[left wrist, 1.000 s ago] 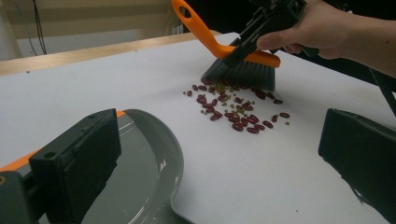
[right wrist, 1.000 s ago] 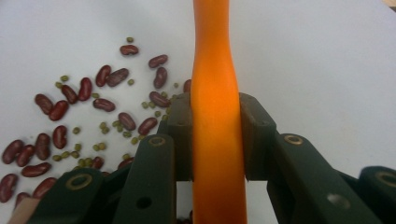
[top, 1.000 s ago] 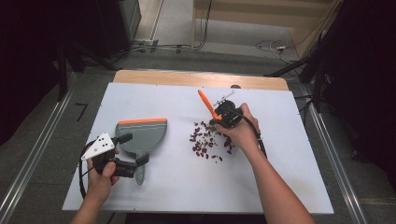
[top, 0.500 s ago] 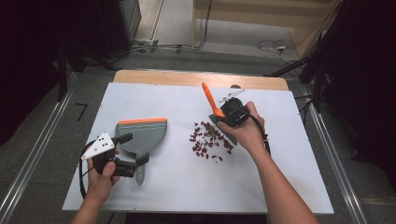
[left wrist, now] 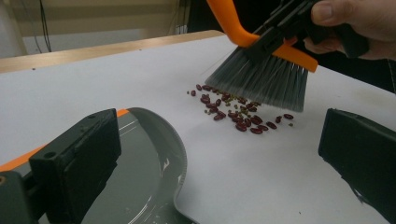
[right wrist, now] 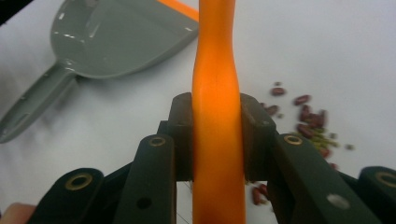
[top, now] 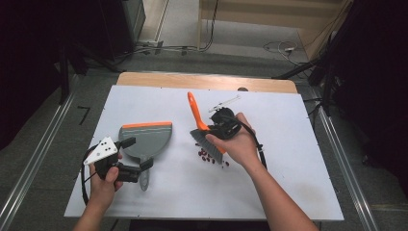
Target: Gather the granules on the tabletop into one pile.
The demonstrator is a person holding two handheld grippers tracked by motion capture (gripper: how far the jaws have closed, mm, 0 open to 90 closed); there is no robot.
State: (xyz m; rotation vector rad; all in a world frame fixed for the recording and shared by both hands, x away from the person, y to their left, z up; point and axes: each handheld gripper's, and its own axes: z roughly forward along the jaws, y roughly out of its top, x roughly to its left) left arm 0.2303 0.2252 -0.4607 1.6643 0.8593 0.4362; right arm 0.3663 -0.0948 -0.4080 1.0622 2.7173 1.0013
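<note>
The right claw (top: pixel 211 131) squeezes the orange brush (top: pixel 202 130) over the red beans (top: pixel 208 156). The left claw (top: pixel 144 166), jaws wide, sits around the grey dustpan (top: pixel 146 139) handle on the bench (top: pixel 288 159).

Looks like a lab or test room set up for recording. White work table (top: pixel 288 183) framed by metal rails (top: pixel 29 187) on the grey floor (top: pixel 250 38), loose cables (top: pixel 159 47) trailing to a power strip (top: pixel 287 48), dark equipment stands (top: pixel 337 57) at the sides, a bare wooden bench (top: pixel 269 12) behind.
</note>
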